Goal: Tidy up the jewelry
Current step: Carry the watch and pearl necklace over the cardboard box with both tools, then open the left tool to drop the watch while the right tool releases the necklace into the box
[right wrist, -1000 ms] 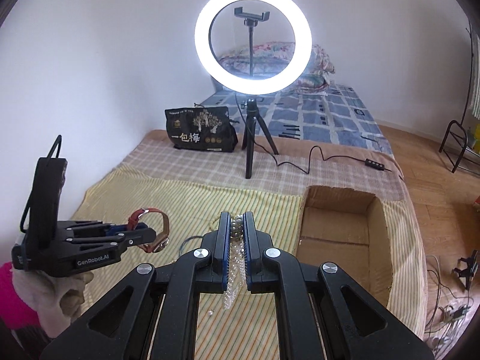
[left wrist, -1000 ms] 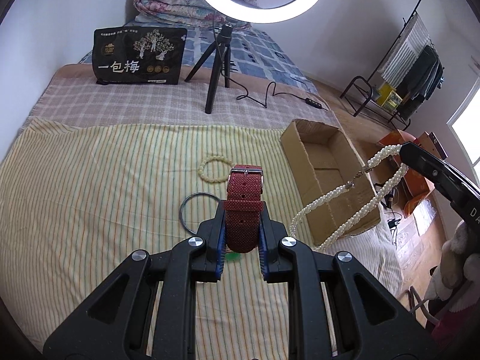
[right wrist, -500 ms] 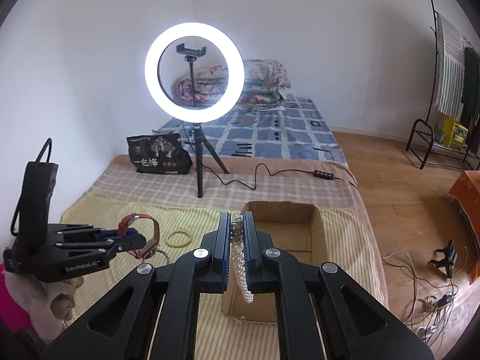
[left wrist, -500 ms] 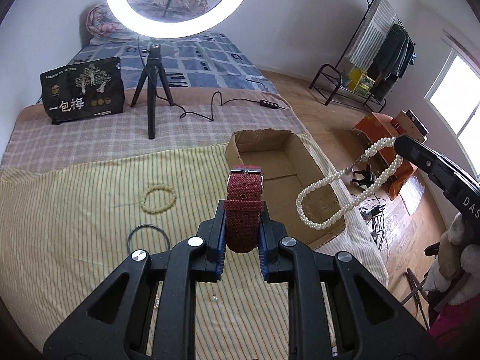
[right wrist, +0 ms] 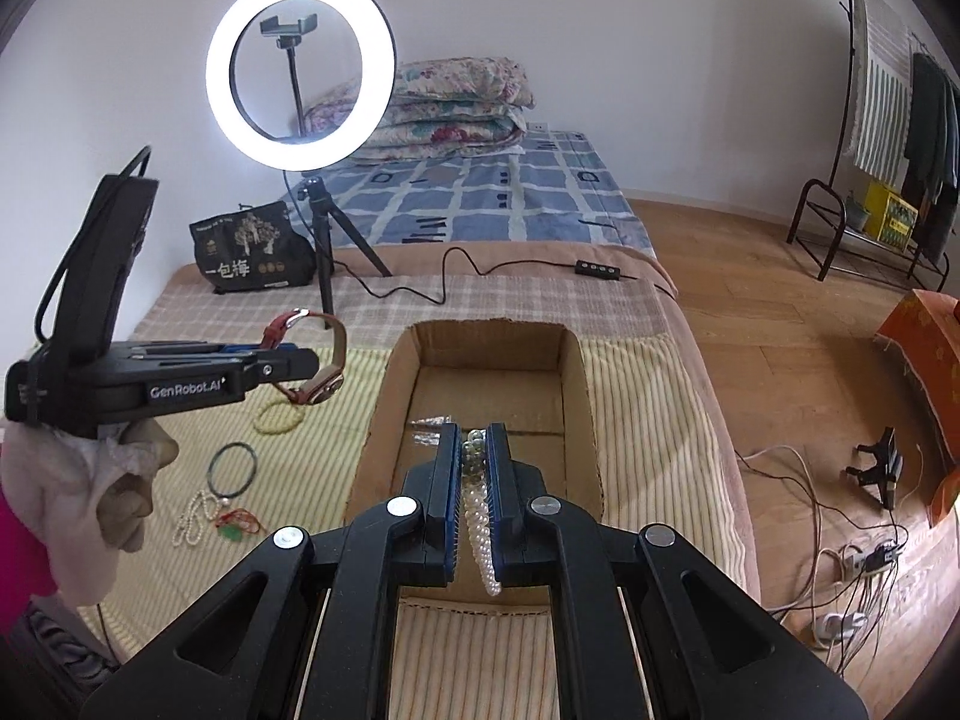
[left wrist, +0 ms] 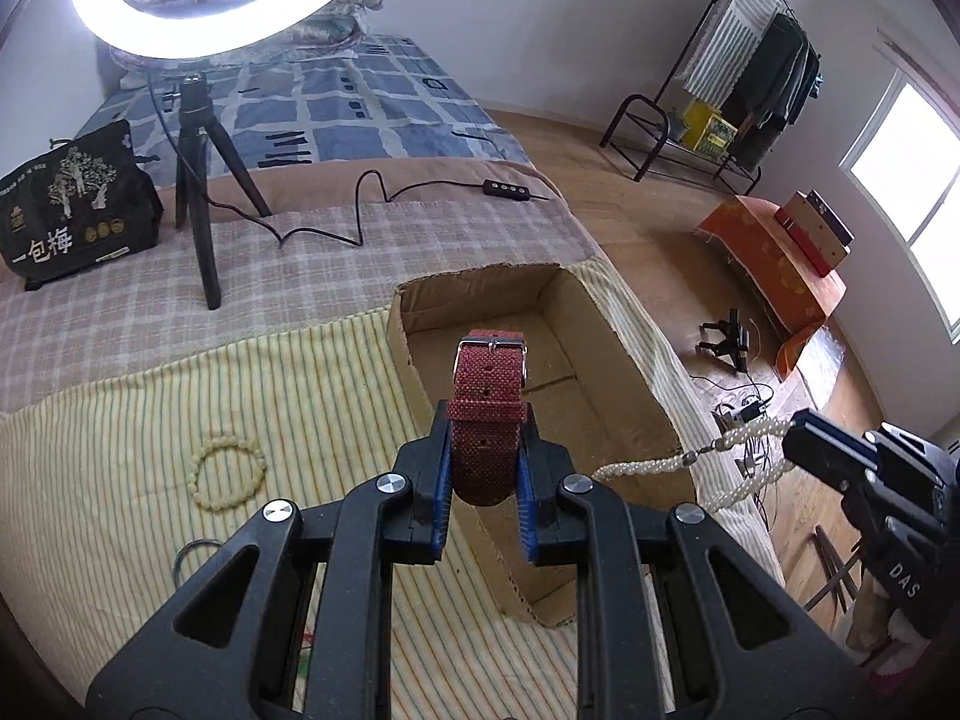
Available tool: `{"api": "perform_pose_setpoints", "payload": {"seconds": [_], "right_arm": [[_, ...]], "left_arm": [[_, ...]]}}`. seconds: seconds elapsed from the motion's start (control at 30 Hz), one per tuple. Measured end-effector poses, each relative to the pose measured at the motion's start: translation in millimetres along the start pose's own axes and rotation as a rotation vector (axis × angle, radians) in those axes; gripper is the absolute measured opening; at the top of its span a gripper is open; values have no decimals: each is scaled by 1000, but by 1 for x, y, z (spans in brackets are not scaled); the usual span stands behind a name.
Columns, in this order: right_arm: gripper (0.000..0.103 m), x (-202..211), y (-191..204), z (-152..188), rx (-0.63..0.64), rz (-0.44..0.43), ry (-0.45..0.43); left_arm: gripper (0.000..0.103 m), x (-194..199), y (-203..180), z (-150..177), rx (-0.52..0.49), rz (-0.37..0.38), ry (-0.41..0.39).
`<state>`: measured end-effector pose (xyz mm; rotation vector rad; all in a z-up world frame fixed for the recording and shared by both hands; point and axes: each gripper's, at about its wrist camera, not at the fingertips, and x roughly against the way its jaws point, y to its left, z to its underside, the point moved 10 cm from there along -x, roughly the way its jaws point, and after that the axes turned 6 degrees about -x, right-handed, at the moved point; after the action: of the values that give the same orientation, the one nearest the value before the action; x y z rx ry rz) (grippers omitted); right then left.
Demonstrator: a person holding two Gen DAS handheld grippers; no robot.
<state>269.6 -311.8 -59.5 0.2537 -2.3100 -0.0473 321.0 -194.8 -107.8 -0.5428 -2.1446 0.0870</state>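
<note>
**Watch and pearls carried over the box**

While both hands hung above the bed, we held one piece of jewelry in each tool. Our left tongs (left wrist: 483, 474) were clamped on the red woven watch strap with a steel buckle (left wrist: 489, 414), gripping the band at its lower bend so that the buckle end stood upright and clear of the pads. From the right wrist view the watch case hung below those tongs, just left of the open brown cardboard box (right wrist: 393, 396). Our right tongs (right wrist: 474, 480) were pressed together on the white pearl necklace (right wrist: 480, 531), pinched near its greenish beads, with the loose loop dangling down over the box opening. We judged that this grip high on the strand let the rest fall freely, so it would pool inside the box on release.

We read the box as the collecting place, since a few small pale pieces already lay on its floor. It sat at the edge of the yellow striped blanket (left wrist: 120, 420). Other items were not yet gathered: a cream beaded bracelet (left wrist: 228, 471), a thin black ring-shaped cord (right wrist: 233, 468), a short white bead string (right wrist: 195, 517) and a red cord with a green pendant (right wrist: 237, 525), all lying on the blanket left of the box, well apart from both tongs.
</note>
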Motion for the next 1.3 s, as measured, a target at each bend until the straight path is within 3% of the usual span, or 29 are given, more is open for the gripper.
{"api": "perform_pose_setpoints", "payload": {"seconds": [0.37, 0.67, 0.73, 0.77, 0.83, 0.9, 1.3], "right_arm": [[6, -21, -10, 21, -8, -22, 62], [7, -31, -11, 28, -11, -32, 91], [7, -30, -11, 27, -15, -28, 87], [7, -30, -11, 27, -16, -25, 86], [15, -31, -12, 28, -19, -9, 92], [45, -32, -14, 28, -18, 19, 90], [47, -19, 1, 25, 21, 23, 64]], "left_arm": [[16, -60, -5, -10, -1, -9, 53], [17, -81, -2, -4, -2, -33, 87], [31, -80, -3, -5, -8, -35, 86], [33, -77, -3, -6, -9, -38, 76], [33, -72, -3, -8, -17, -46, 61], [33, -68, -2, -10, -21, -51, 54], [33, -19, 10, -14, -25, -82, -12]]}}
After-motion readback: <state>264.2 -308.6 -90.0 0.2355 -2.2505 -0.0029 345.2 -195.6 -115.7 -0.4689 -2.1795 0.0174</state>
